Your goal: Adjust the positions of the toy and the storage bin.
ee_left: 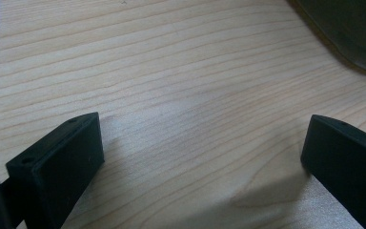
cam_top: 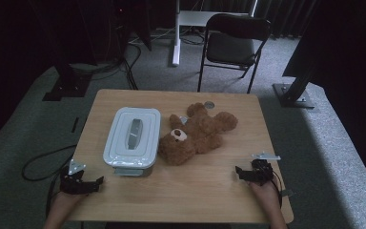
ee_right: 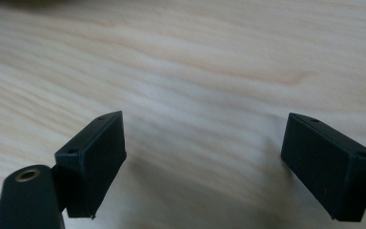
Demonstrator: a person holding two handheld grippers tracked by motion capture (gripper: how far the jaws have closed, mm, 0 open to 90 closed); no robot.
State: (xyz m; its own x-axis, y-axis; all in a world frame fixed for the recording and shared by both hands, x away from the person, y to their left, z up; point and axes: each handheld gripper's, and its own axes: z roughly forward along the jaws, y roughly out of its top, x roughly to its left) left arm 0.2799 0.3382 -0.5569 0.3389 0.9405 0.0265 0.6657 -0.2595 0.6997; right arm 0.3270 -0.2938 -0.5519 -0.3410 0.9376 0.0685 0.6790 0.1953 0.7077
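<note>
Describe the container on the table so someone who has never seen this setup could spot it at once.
On the wooden table, left of centre, sits a white lidded box with rounded corners and a grey handle on its lid. Its right side meets a brown teddy bear; the box is the only hard, pale item there.

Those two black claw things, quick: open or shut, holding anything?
Left gripper: open, empty, over the wooden table.
Right gripper: open, empty.

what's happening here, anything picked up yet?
Not yet. A person holds a hand-held gripper in each hand at the near table corners: left hand-held gripper, right hand-held gripper, both open with bare wood between the jaws. The lidded white container and brown teddy bear lie untouched mid-table.
</note>
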